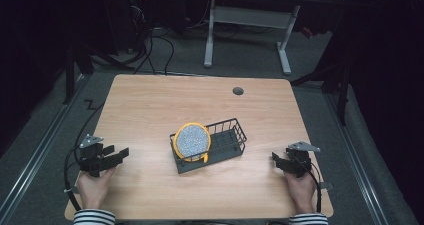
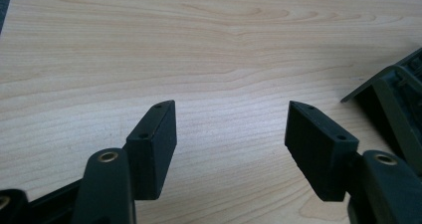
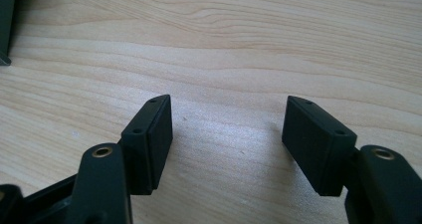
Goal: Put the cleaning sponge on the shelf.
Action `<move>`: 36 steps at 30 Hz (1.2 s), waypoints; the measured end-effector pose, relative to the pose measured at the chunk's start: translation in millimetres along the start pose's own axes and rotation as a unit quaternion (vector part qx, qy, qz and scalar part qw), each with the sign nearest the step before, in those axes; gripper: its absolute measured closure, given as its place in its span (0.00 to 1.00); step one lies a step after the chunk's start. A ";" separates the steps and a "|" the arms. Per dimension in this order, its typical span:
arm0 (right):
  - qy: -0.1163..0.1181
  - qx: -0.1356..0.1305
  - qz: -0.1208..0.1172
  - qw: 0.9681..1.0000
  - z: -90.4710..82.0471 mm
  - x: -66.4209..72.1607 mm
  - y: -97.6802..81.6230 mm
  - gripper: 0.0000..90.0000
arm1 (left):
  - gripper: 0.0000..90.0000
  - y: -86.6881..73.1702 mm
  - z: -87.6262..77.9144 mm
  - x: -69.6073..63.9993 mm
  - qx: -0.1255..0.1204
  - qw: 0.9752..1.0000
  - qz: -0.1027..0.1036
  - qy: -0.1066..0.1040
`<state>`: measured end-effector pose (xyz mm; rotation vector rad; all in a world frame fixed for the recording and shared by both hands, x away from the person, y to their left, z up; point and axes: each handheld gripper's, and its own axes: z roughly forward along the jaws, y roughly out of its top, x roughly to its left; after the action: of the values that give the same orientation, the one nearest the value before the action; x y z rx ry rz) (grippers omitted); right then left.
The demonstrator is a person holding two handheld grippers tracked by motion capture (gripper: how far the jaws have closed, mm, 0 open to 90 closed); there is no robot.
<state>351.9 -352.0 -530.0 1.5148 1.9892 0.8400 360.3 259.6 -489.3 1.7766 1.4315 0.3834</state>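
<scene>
Plate [image 1: 192, 141] and wire rack [image 1: 227, 142] sat mid-worktop [image 1: 150, 105], the yellow-rimmed speckled disc standing on edge in the rack's left end. We judged the plate stiff, fairly light, perhaps slippery and breakable, best taken by its upper rim; the rack by its top wire. Our left tongs [image 1: 116, 155] and right tongs [image 1: 276, 159] rested wide and empty at either side, well apart from it. From above we saw the whole layout; the left gripper view caught just a rack corner, and wood grain between its jaws.

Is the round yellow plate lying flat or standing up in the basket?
Standing up. The yellow-rimmed plate rests on its edge at the near-left end of the black wire basket, its speckled face toward the camera, leaning a little.
</scene>
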 end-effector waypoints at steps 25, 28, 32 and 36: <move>0.000 0.000 0.000 1.000 0.1 -0.1 0.0 0.41 | 0.43 -18.5 27.2 -1.5 -0.001 0.997 0.031 0.074; 0.001 0.001 0.000 1.000 0.0 -0.1 0.0 0.41 | 0.43 -18.4 29.2 -1.9 0.000 0.996 0.033 0.077; 0.000 0.000 0.000 1.000 0.0 -0.2 0.0 0.41 | 0.42 -18.6 31.6 -2.8 0.004 0.996 0.038 0.083; 0.000 0.000 0.000 1.000 0.1 -0.2 0.0 0.41 | 0.42 -18.6 35.9 -4.0 0.007 0.995 0.040 0.086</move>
<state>352.0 -352.1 -530.0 1.5156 1.9882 0.8406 370.5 242.4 -524.6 1.8532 1.4860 0.5812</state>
